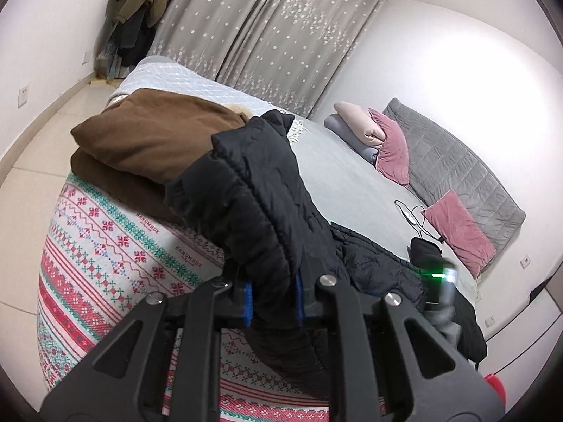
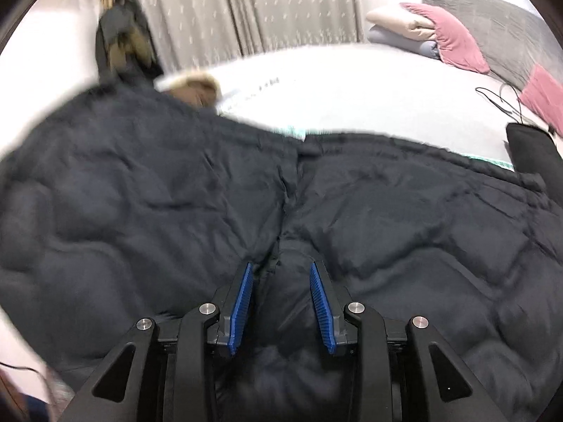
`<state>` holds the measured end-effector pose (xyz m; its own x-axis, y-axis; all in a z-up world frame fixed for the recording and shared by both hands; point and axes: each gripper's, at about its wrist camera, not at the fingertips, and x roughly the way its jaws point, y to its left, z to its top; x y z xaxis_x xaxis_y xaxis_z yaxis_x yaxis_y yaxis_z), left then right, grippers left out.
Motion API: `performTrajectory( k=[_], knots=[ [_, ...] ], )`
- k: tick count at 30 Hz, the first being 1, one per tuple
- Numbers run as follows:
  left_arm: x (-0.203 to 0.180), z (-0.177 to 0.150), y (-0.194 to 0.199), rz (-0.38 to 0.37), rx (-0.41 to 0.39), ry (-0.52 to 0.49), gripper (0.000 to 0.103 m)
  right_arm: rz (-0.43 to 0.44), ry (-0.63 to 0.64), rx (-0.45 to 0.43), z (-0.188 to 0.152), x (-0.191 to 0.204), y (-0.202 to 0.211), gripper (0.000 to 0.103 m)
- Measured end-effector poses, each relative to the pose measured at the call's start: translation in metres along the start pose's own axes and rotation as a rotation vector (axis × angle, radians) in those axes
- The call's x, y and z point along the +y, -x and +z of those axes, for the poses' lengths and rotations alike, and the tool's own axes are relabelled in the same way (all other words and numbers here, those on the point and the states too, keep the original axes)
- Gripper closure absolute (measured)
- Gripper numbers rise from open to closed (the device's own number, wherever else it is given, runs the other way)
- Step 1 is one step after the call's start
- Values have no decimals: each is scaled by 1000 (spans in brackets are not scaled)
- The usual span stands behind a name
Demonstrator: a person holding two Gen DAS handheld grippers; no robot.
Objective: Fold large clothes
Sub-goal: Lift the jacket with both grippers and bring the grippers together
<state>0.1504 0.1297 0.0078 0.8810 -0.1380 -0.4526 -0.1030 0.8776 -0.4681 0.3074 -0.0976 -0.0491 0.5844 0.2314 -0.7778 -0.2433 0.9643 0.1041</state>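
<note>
Jacket (image 2: pixel 352 218), black and puffy, is spread on the bed (image 1: pixel 352 176). Left gripper (image 1: pixel 274 302) has its jaws clamped on a lifted sleeve or edge, likely to fold it inward. Right gripper (image 2: pixel 281 299) has its jaws pinching a central ridge, probably anchoring. Folded brown coat (image 1: pixel 147 140) lies just beside it.

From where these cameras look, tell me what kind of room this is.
Most likely a bedroom: a bed with a padded grey headboard and pink pillows, star-patterned curtains behind it, and coats hanging in the corner. Both grippers grip a black puffer jacket.
</note>
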Motion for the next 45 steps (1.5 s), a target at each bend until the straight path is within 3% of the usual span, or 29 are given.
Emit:
performTrajectory(
  k=[2,7,10,12,15,18,20,22,25,29,35,39,45],
  knots=[
    [-4,-1,-2,-10,4,-17,85,-55,40,33,2,0,-23,69],
    [-18,-3,1,2,-18,-72,86,-43,19,100,14,-2,-27,69],
    [-23,-1,4,-16,-27,-86,86,-13,-58,-21,38,-15,-2,68],
    [-28,-3,4,-19,-35,-111,86,-33,-46,-41,45,-19,-6,68],
    [-37,-4,3,-34,-34,-142,86,-104,34,68,37,-15,-53,68],
    [-49,-2,5,-47,-33,-174,86,-113,37,61,35,-14,-52,68],
    [-58,0,7,-61,-30,-195,86,-23,-12,67,41,-24,-33,68],
    [-73,2,9,-77,-34,-233,86,42,-126,-17,44,-50,4,67],
    [-96,2,11,-96,-38,-296,86,55,-282,-122,37,-100,61,57],
    [-139,-7,9,-133,-24,-405,86,37,-360,-139,15,-143,104,50],
    [-214,-52,3,-200,6,-605,86,75,-522,-187,-22,-207,148,47],
    [-265,-102,-17,-229,89,-747,85,80,-601,-193,-39,-241,160,46],
    [-295,-178,-55,-221,229,-905,81,102,-646,-189,-59,-268,174,46]
  ],
)
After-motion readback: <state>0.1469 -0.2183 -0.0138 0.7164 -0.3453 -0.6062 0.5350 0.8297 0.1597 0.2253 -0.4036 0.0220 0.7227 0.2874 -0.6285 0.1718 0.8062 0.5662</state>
